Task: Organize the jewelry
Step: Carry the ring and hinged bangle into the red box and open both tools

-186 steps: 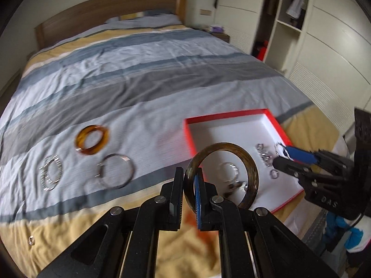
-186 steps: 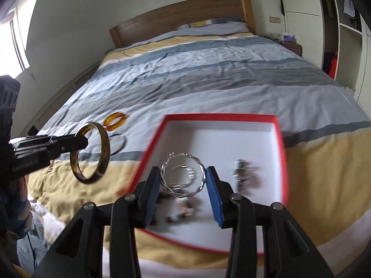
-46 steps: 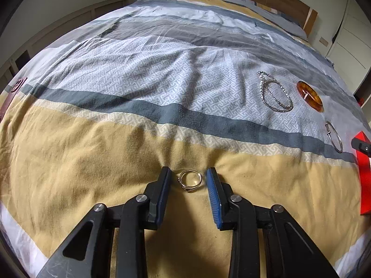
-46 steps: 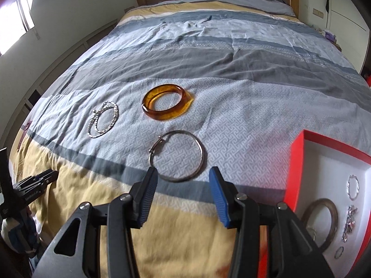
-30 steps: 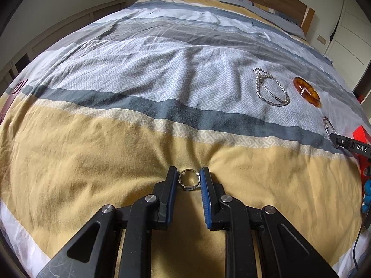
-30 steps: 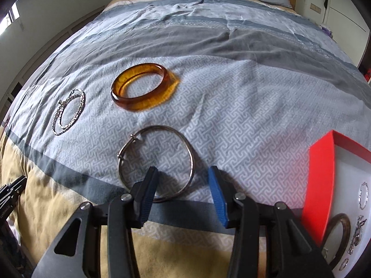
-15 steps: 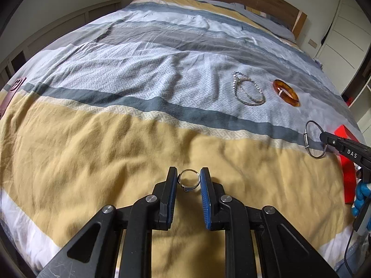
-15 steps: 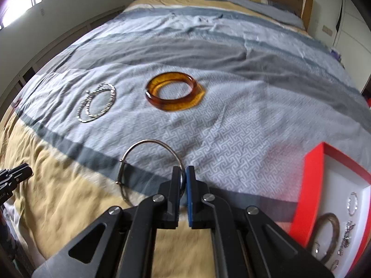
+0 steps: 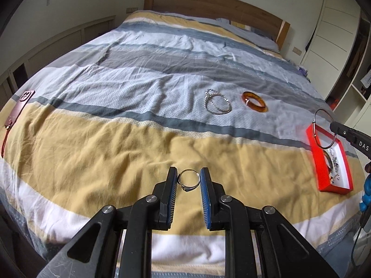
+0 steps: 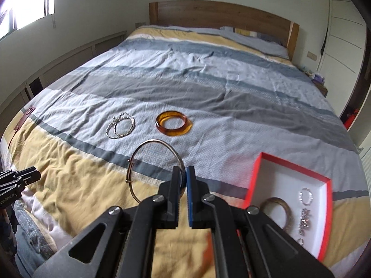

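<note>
— Two claws, two catches? What has the left claw (image 9: pixel 189 180) got?

— A small silver ring (image 9: pixel 189 181), pinched between its narrowly parted fingers and lifted above the yellow band of the bedspread (image 9: pixel 92 143).

— And the right claw (image 10: pixel 184 177)?

— Nearly closed on the rim of a thin metal bangle (image 10: pixel 153 166), which stands up in front of it, off the bed.

— Where does the red box (image 10: pixel 252 178) sit?

— On the bed, to the right of that claw. A dark bangle (image 10: pixel 277 210) and several small silver pieces (image 10: pixel 306 217) lie on its white floor.

— Anything left on the covers?

— An amber bangle (image 10: pixel 173 123) and a beaded silver bracelet (image 10: pixel 120 125), side by side on the grey patterned stripe, apart from each other.
</note>
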Demonstrator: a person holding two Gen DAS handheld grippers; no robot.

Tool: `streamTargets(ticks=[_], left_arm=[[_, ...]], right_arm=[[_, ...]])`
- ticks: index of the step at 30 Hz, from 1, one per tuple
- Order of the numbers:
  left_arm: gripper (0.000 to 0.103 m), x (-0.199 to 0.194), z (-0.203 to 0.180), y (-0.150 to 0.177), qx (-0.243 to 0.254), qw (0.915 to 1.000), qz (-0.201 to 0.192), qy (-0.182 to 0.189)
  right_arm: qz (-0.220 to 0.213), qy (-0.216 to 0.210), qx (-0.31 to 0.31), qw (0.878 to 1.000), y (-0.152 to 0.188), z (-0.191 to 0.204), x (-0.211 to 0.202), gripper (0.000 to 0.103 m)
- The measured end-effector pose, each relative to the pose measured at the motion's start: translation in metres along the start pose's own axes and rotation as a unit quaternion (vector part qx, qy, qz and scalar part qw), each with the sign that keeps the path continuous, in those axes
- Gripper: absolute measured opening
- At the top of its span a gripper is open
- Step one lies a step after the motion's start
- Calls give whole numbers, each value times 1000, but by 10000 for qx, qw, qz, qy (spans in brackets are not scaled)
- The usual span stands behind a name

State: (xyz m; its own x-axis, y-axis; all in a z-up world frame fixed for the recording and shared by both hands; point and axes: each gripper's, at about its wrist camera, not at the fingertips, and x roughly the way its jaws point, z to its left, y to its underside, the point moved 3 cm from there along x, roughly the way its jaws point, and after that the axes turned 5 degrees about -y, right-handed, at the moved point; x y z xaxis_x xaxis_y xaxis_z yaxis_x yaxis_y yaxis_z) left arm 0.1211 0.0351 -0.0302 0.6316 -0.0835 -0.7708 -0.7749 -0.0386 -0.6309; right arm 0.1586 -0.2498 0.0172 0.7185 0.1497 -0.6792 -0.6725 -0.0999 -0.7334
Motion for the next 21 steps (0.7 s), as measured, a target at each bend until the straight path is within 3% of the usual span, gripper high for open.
streamTargets(ticks=[11,21], left_arm=[[20,-54,-35,18,333,9990,-185,243],[20,-71,-112,19,788,9939,-190,741]], right_arm=[[-363,181,747,9964,45,-51,-72,5],[-497,466,1442,9872,96,-122,-114,5]])
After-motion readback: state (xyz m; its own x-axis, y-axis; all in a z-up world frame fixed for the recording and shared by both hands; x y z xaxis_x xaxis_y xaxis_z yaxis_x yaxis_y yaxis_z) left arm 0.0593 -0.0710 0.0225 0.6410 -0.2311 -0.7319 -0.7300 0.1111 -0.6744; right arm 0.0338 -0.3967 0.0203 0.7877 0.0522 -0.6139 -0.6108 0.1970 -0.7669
